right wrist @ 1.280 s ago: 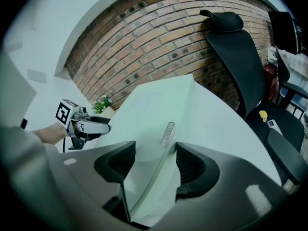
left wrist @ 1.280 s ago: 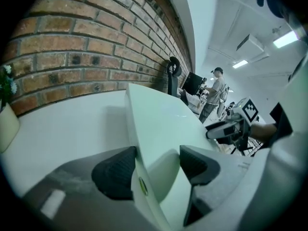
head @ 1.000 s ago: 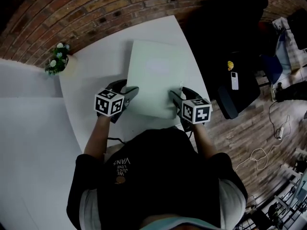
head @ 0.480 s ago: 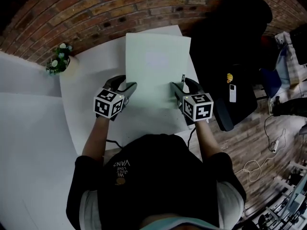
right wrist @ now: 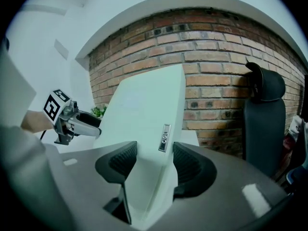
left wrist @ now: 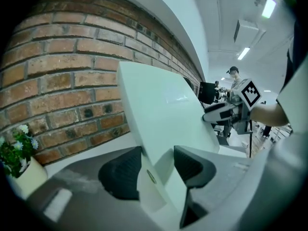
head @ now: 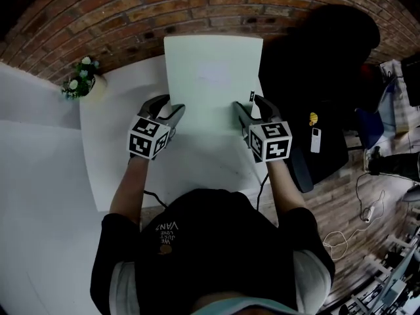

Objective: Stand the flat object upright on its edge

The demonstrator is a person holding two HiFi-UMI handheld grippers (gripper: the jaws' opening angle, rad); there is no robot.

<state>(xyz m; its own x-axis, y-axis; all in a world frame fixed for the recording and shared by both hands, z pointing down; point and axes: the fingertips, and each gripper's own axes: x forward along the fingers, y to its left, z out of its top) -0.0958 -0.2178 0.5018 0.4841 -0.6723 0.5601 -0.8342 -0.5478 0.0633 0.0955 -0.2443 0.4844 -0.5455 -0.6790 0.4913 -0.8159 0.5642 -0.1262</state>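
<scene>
A: As left claw point(head: 169, 107) has just been closing, do we hold the flat panel point(head: 211, 77)?
B: Yes. It and right claw point(head: 248, 105) clamp its sides; tilted up over bench point(head: 111, 149), by far brick wall point(head: 98, 18).

The black shirt point(head: 166, 231) bears upside-down white print, seemingly "WE JUST LOVE VAN…", while the small label point(right wrist: 164, 137) on the flat object point(right wrist: 144, 105) is too small to read.
</scene>
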